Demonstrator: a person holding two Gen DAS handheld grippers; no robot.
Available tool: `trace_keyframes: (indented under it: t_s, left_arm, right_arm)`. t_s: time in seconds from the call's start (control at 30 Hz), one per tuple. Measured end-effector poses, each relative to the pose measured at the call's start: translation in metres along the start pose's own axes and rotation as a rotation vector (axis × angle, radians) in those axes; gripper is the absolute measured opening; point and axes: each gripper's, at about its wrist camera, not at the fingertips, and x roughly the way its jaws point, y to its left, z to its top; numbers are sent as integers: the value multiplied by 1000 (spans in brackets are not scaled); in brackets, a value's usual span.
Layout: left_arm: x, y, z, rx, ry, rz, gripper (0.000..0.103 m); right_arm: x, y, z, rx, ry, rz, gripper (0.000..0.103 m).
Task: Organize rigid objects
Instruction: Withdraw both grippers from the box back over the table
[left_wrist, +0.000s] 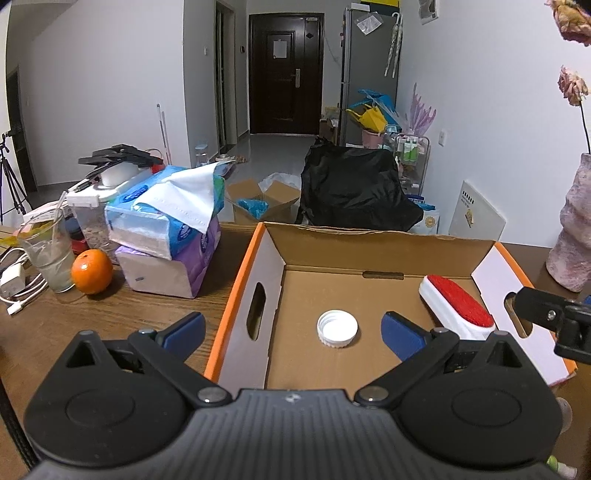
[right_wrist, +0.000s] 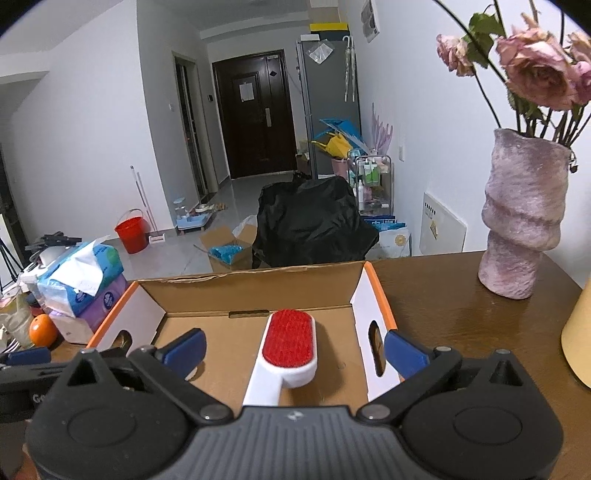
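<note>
— How do the jaws stand?

— Both pairs are spread wide and hold nothing. The left gripper hangs over the cardboard box, and the right gripper is over the same box.

— What does each view show alone?

— Only the left view shows the one white cap on the box floor. Only the right view shows the whole vase beside the box.

— And the count?

— One lint brush lies in the box, red side up; one orange sits on the table, left of the box.

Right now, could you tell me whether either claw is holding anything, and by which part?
Nothing is held: the left claw and right claw are both open above the box.
</note>
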Motion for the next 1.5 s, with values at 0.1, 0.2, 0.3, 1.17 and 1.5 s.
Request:
trace_keyframes:
  t_s: [0.1, 0.2, 0.3, 1.17, 1.5]
  left_arm:
    - [-12, 4, -3, -3, -11, -4, 103]
    - [-24, 8, -7, -6, -22, -7, 103]
    - [-38, 12, -12, -4, -37, -11, 103]
    - [-145, 39, -72, 8, -99, -42, 103]
    - [-168, 53, -104, 10, -78, -27, 103]
  right_arm:
    - [-13, 0, -4, -7, -13, 1, 103]
    - [-26, 0, -9, -13, -28, 1, 103]
    - [-39, 0, -16, -22, -41, -3, 103]
    - [-142, 6, -81, -110, -120, 45, 103]
    - [-170, 15, -119, -181, -118, 41, 103]
